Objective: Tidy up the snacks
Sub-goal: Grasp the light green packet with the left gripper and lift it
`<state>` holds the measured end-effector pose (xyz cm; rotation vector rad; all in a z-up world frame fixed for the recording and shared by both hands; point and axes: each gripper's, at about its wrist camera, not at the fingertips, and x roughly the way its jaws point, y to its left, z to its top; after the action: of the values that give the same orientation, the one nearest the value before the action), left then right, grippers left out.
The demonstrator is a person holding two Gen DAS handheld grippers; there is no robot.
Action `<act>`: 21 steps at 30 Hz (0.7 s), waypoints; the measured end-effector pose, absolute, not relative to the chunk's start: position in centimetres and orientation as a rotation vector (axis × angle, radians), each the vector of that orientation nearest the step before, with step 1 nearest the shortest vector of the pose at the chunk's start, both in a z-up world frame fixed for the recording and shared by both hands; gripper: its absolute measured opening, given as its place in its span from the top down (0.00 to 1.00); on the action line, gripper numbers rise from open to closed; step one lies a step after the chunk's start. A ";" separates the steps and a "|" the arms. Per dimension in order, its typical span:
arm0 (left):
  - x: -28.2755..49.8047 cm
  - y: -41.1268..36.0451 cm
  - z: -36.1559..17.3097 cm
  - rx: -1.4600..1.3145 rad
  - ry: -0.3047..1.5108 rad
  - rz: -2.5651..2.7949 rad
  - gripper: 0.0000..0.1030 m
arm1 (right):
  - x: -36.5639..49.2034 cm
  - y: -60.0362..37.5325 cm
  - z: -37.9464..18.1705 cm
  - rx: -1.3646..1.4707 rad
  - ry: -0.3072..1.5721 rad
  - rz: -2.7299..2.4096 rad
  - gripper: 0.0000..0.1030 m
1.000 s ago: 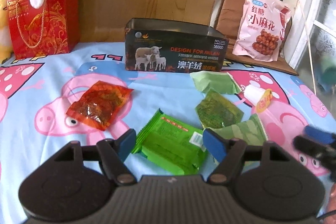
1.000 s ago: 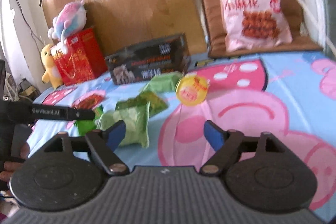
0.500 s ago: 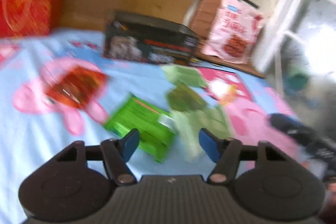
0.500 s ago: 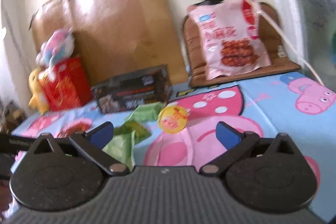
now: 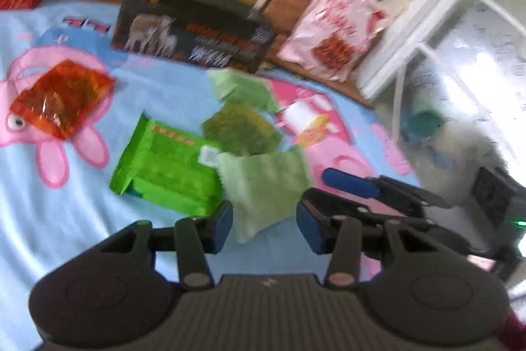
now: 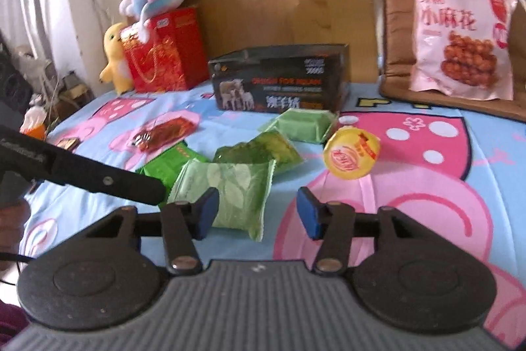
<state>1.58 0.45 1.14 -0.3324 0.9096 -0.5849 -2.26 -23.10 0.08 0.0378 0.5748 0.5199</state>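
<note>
Both grippers' jaws, wider a second ago, are closing, still open, around the pale green packet (image 5: 266,183).

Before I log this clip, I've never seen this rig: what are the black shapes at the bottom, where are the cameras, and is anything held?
A person holds one two-finger gripper in each hand, each with a camera looking along its fingers. Left gripper and right gripper both aim at the pale green leaf-print packet; both are closing, and neither holds anything yet. On the cartoon bedsheet lie a bright green packet, an orange-red packet, a yellow-lidded jelly cup and an open black box.
</note>
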 end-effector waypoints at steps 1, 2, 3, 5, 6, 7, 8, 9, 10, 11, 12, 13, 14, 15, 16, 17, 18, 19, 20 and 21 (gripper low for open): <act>1.9 0.5 0.6 -0.343 0.928 -0.574 0.56 | -1.8 -23.0 -0.2 0.030 0.591 0.528 0.47; 2.0 0.7 0.4 -0.374 0.916 -0.581 0.55 | -1.5 -22.9 -0.6 0.023 0.609 0.533 0.50; 2.1 0.7 0.3 -0.384 0.919 -0.583 0.57 | -1.2 -22.8 -0.9 0.025 0.624 0.548 0.55; 2.2 0.7 0.2 -0.390 0.941 -0.619 0.74 | -1.1 -22.8 -1.2 0.089 0.642 0.604 0.75; 2.1 0.7 0.3 -0.381 0.947 -0.609 0.78 | -1.1 -22.9 -1.2 0.114 0.646 0.617 0.81; 2.1 0.7 0.4 -0.370 0.949 -0.609 0.79 | -1.5 -22.7 -1.0 0.115 0.642 0.613 0.81; 2.0 0.9 0.6 -0.369 0.947 -0.616 0.78 | -2.1 -22.5 -0.7 0.100 0.624 0.608 0.82; 1.9 1.2 1.1 -0.380 0.939 -0.630 0.78 | -2.7 -22.4 -0.2 0.094 0.604 0.610 0.83; 1.9 1.4 1.8 -0.380 0.920 -0.640 0.78 | -3.1 -22.4 0.2 0.094 0.590 0.612 0.83; 2.1 1.5 2.8 -0.368 0.889 -0.643 0.78 | -3.3 -22.4 0.7 0.091 0.571 0.611 0.83; 2.3 1.5 3.6 -0.352 0.860 -0.643 0.78 | -3.3 -22.3 1.3 0.089 0.551 0.609 0.83; 2.7 1.4 4.5 -0.332 0.830 -0.641 0.77 | -3.2 -22.2 1.8 0.092 0.528 0.605 0.83; 3.4 1.4 5.3 -0.313 0.802 -0.635 0.77 | -2.8 -22.0 2.4 0.092 0.501 0.597 0.83; 4.3 1.4 6.1 -0.298 0.775 -0.626 0.77 | -2.3 -21.8 2.9 0.087 0.477 0.587 0.83; 5.3 1.3 6.9 -0.285 0.746 -0.616 0.77 | -1.6 -21.5 3.4 0.079 0.450 0.572 0.83; 6.5 1.3 7.7 -0.270 0.714 -0.603 0.77 | -0.7 -21.0 3.9 0.075 0.428 0.555 0.83; 7.9 1.3 8.4 -0.264 0.693 -0.591 0.77 | 0.2 -20.8 4.1 0.074 0.410 0.543 0.83; 9.0 1.3 8.9 -0.260 0.679 -0.581 0.77 | 1.4 -20.5 4.5 0.081 0.390 0.528 0.83; 10.6 1.3 9.5 -0.251 0.660 -0.564 0.77 | 2.7 -20.4 4.9 0.094 0.380 0.516 0.83; 12.1 1.4 10.0 -0.250 0.644 -0.545 0.77 | 4.3 -20.2 5.3 0.111 0.375 0.507 0.83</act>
<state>12.05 1.37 10.03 -0.2500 0.6436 -0.5448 4.31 -20.24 5.28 0.1112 0.3748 0.5067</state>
